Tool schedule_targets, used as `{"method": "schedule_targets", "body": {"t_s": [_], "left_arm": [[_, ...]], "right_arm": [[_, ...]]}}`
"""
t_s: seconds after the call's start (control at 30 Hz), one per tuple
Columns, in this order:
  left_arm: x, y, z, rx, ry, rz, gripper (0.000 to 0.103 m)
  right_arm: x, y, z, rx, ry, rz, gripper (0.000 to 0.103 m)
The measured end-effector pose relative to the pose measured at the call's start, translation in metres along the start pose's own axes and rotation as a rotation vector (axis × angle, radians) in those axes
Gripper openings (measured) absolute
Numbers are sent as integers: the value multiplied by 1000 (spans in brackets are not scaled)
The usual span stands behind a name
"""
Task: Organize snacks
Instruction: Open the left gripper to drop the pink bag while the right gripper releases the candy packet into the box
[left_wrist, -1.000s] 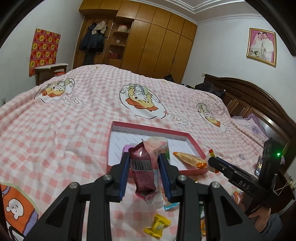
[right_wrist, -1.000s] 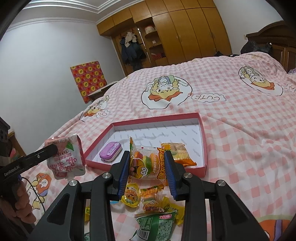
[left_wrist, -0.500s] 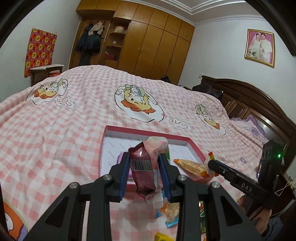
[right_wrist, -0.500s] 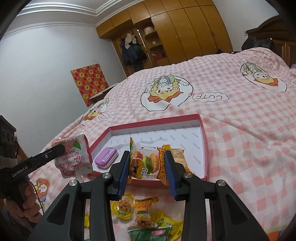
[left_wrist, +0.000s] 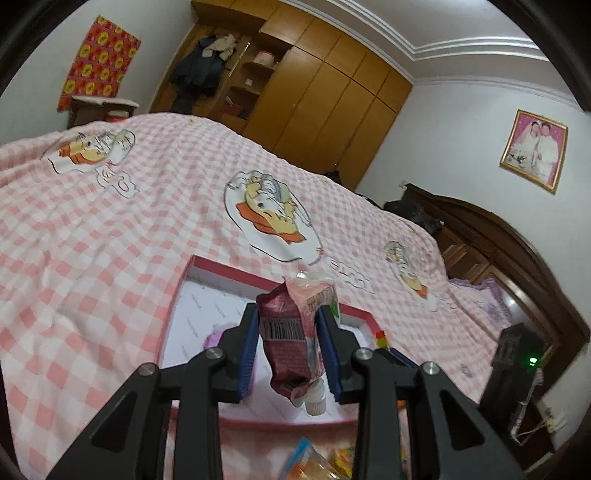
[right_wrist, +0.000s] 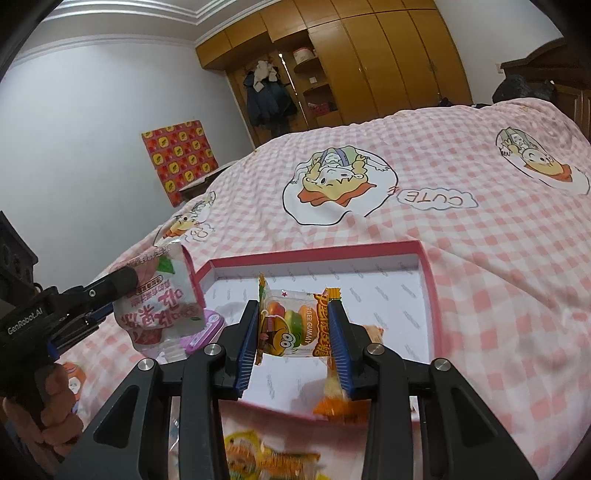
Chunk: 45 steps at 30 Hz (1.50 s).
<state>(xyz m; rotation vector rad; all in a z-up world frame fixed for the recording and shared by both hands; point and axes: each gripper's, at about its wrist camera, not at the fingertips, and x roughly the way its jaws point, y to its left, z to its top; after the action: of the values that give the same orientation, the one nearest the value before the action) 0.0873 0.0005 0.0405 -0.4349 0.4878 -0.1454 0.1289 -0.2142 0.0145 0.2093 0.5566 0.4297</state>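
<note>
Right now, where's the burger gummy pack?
The burger gummy pack is clamped in the right gripper, held over the near half of the red-rimmed box. In the right wrist view, the purple tin lies to its left inside the box.

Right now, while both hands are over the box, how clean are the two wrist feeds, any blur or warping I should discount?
Left wrist view: the pink pouch between the pads is sharp; the loose snacks at the bottom edge are smeared; the fisheye bends the wardrobe and darkens the corners. Right wrist view: the burger gummy packet is crisp, the orange snack and wrappers below it blurred.
</note>
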Motion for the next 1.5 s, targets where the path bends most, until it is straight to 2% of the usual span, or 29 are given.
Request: {"method": "schedule_targets", "body": {"t_s": [0.2, 0.37, 0.67, 0.77, 0.9, 0.97, 1.07, 1.27, 1.5], "left_arm": [[23, -6, -19, 77, 33, 74, 33], [25, -15, -27, 156, 25, 106, 33], [31, -16, -31, 188, 41, 137, 36], [32, -16, -32, 194, 47, 142, 45], [33, -16, -32, 196, 53, 142, 52], [32, -16, -33, 201, 50, 144, 59], [31, -18, -33, 211, 51, 143, 64], [30, -21, -35, 230, 56, 138, 72], [31, -22, -36, 236, 65, 136, 74]], "right_arm": [[11, 11, -15, -103, 4, -43, 37], [11, 5, -16, -77, 5, -36, 37], [17, -3, -16, -32, 32, -42, 38], [17, -4, -16, -30, 31, -42, 38], [17, -5, -16, -24, 30, -38, 44], [17, -7, -16, -14, 27, -34, 46], [17, -9, -16, 0, 28, -33, 58], [15, -15, -16, 29, 22, -15, 66], [15, -16, -16, 35, 21, -9, 67]]}}
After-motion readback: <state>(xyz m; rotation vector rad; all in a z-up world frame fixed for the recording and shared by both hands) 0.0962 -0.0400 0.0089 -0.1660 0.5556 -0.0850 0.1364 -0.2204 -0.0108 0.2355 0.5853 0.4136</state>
